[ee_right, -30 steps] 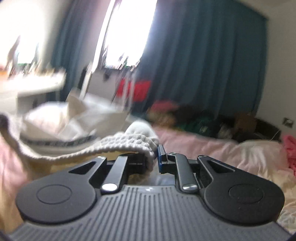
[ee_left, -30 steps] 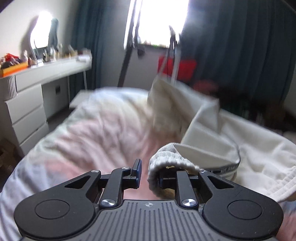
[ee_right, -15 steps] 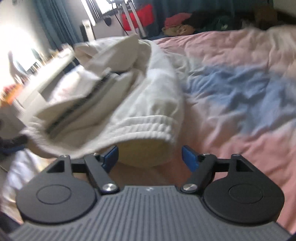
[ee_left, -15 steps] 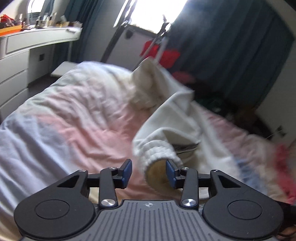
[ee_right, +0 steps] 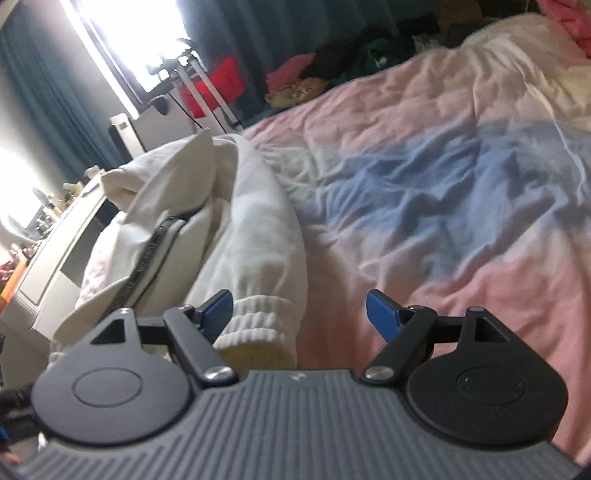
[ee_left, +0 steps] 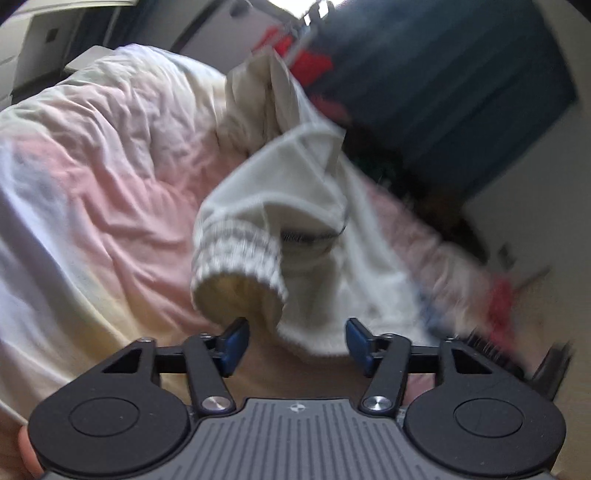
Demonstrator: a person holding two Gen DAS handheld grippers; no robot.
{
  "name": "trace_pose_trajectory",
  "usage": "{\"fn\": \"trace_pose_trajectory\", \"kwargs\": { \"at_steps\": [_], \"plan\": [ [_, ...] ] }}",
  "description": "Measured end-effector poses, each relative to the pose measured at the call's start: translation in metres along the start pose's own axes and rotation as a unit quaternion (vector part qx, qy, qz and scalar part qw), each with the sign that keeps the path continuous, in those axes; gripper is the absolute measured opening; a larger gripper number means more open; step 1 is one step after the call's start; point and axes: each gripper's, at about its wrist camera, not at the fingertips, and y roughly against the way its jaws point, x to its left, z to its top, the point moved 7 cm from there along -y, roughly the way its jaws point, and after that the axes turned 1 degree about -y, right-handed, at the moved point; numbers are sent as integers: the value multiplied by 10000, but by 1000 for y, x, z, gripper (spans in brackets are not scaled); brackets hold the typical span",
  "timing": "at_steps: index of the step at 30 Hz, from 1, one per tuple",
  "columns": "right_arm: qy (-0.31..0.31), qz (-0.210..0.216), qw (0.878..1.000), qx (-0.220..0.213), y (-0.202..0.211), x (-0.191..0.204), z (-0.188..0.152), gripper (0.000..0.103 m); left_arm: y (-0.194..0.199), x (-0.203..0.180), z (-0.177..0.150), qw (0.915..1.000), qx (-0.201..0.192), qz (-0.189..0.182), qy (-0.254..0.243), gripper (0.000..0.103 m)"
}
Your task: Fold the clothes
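Now that both cuffs have been let go, the cream sweatshirt (ee_left: pixel 295 199) is lying in a loose heap on the pink and blue duvet (ee_right: pixel 424 192), and that's the real change from a second ago, when each gripper had a ribbed cuff pinched tight and the thing was strung up in the air between them. The left cuff (ee_left: pixel 238 266) sits just ahead of the left gripper (ee_left: pixel 293 341), whose jaws are opening, and although cloth is hanging down between them, the blue pads aren't pressing on anything as far as I can see. Bit smeary on that side, so I wouldn't swear the left pad isn't brushing the cuff edge. The right gripper (ee_right: pixel 299 314) is spread wide and holds nothing; the other cuff (ee_right: pixel 258 321) lies right against its left pad, with bare duvet across the rest of the gap. A dark zip or trim strip (ee_right: pixel 147 258) runs up the middle of the pile, and the body is bunched up behind it, so this is a drop and not a neat fold. My read is that the sleeves have only been brought in or laid down, and the garment needs smoothing before any proper fold happens. Behind all that there's the dark curtain (ee_right: pixel 258 33), a red thing on a stand (ee_right: pixel 218 85) by the window, and a white dresser (ee_right: pixel 55 251) off to the side.
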Motion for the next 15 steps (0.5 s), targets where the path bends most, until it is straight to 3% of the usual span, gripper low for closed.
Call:
{"fn": "trace_pose_trajectory", "kwargs": {
  "at_steps": [5,8,9,11,13,15],
  "plan": [
    [22,-131,9999,-27,-12,1,-4,81,-21,2,9,9992,-186,342,-108,58],
    [100,-187,9997,-125,-13,3,-5,81,-28,-6,10,9985,-266,351,-334,56],
    [132,-198,9996,-149,-13,4,-5,81,-31,-9,9,9980,-256,423,-390,53],
    [181,-244,9994,-183,-14,5,-6,81,-41,-10,1,9953,-81,779,-575,35],
    [240,-291,9990,-219,-15,5,-8,81,-47,-11,-4,9913,3,1039,-804,24],
    [318,-379,9985,-238,-16,5,-8,81,-42,-11,-3,9910,-173,1064,-790,22]
  ]
}}
